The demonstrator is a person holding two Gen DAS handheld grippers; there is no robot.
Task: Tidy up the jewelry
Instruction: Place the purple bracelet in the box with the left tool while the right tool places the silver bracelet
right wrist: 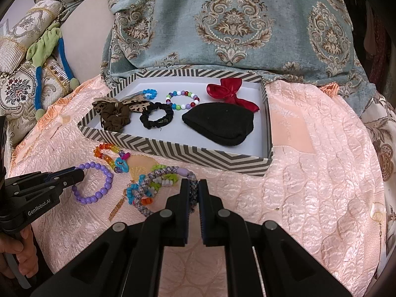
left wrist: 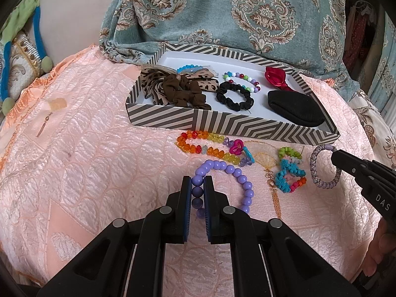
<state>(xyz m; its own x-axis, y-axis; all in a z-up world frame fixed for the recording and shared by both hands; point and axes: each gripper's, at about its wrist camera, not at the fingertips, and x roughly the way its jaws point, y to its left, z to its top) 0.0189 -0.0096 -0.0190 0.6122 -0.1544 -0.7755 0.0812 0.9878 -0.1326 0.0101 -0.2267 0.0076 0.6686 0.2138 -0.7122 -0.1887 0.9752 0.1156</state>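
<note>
My left gripper point(left wrist: 198, 179) is shut on a purple bead bracelet point(left wrist: 232, 170), which lies on the pink quilt; in the right wrist view the left gripper point(right wrist: 81, 173) pinches that bracelet point(right wrist: 106, 185) at its left side. My right gripper point(right wrist: 193, 185) is shut on a braided lilac hair band point(right wrist: 158, 175); it enters the left wrist view from the right point(left wrist: 334, 154), on the band point(left wrist: 313, 165). Behind them stands an open striped box point(left wrist: 222, 123) holding a brown scrunchie point(left wrist: 183, 91), a black scrunchie point(left wrist: 234, 96), a multicolour bead bracelet point(left wrist: 241, 79), a red bow point(left wrist: 274, 76) and a black pouch point(left wrist: 297, 109).
A rainbow bead bracelet point(left wrist: 203, 146) and small coloured coil bands point(left wrist: 289, 170) lie between the two grippers, just in front of the box. Teal patterned fabric point(left wrist: 222, 12) rises behind the box. Cushions point(right wrist: 22, 74) sit at the left. A hand point(right wrist: 22, 252) holds the left gripper's handle.
</note>
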